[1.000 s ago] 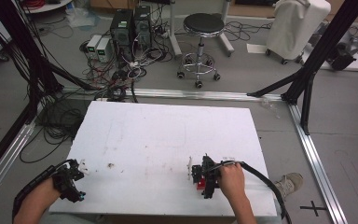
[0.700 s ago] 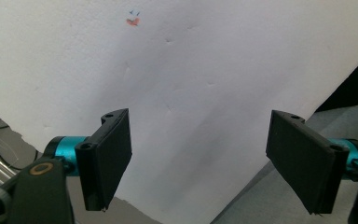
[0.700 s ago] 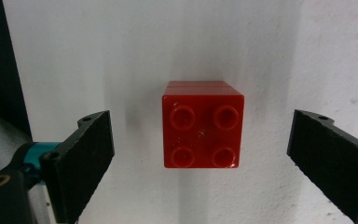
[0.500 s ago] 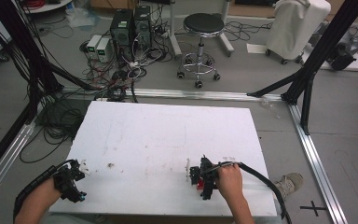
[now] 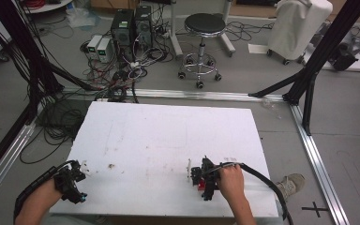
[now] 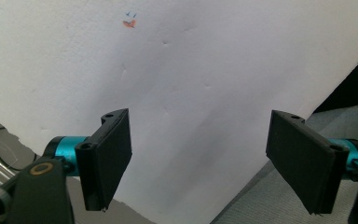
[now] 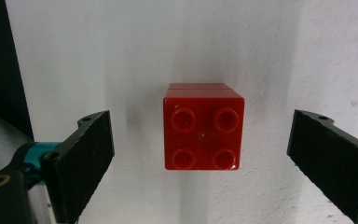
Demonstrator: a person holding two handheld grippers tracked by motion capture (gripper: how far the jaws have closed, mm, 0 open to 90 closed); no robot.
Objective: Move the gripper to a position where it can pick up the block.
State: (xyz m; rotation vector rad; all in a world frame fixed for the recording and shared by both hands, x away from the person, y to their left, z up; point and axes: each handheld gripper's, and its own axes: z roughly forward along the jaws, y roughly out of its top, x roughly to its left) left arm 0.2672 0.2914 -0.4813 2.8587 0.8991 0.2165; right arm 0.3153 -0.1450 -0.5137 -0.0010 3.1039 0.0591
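A red stack of two square four-stud bricks (image 7: 203,131) stands on the white table (image 5: 168,140), seen from above between the wide-apart jaws of my right gripper (image 7: 214,163). The jaws stand clear of it on both sides. In the high view the red brick stack (image 5: 201,186) peeks out under the right gripper (image 5: 205,180) near the table's front right. My left gripper (image 6: 205,163) is open over the table's front left corner with nothing between its jaws; the high view shows the left gripper (image 5: 72,180) there.
A small orange and blue mark (image 6: 129,22) lies on the table ahead of the left gripper. A small white piece (image 5: 189,168) sits left of the right gripper. Beyond the table stand a stool (image 5: 205,28), computer boxes (image 5: 130,23) and cables (image 5: 98,79).
Both hands have barely moved; the right gripper stays over the red bricks and the left stays at the front left corner.
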